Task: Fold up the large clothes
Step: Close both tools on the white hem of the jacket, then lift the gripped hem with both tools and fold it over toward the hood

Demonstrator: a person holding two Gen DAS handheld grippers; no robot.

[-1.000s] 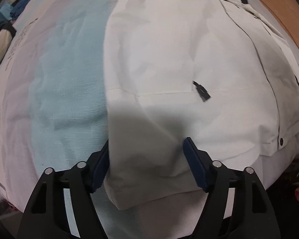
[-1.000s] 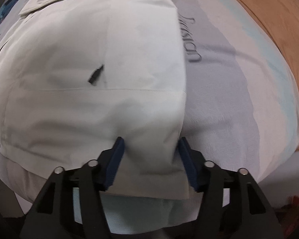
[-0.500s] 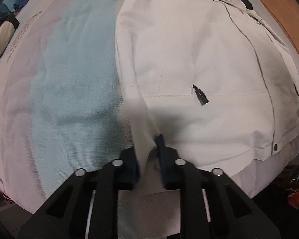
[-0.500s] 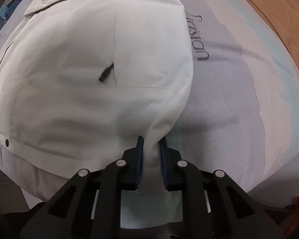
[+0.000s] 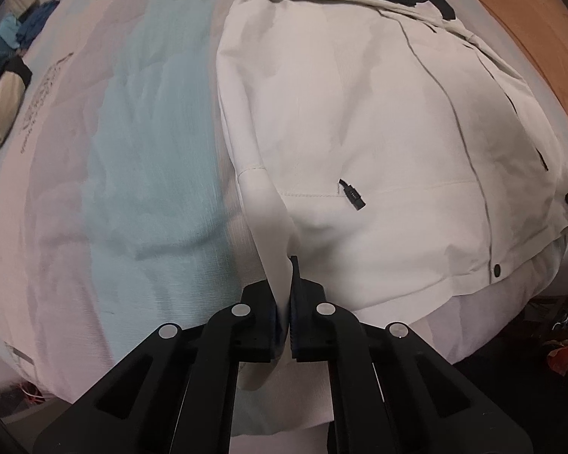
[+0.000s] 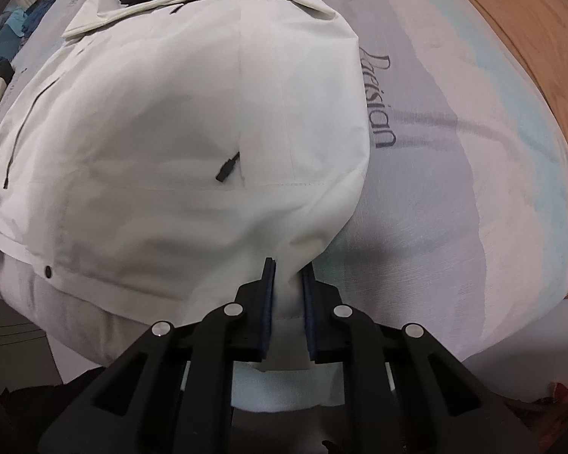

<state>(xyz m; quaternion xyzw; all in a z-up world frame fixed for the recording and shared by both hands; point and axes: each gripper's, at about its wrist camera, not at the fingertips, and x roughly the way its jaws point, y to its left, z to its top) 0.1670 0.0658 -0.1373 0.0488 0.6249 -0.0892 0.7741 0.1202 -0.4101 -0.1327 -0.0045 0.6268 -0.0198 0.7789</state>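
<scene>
Each claw, left [image 5: 285,295] and right [image 6: 288,295], pinches the hem of the cream jacket [image 5: 359,121] stretching ahead over the bed [image 5: 113,151].

Bedroom in home; printed pastel bedsheet [image 5: 140,159]; clothes heap [image 5: 3,75] at side; wood floor [image 6: 530,38]

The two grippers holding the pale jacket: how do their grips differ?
The left gripper pinches a thin fold at the jacket's corner, jaws nearly touching; the right gripper clamps a thicker bunch of the jacket's opposite corner, leaving a visible gap. Each has just closed on the hem, and the fabric rises toward both from the striped bedspread.
</scene>
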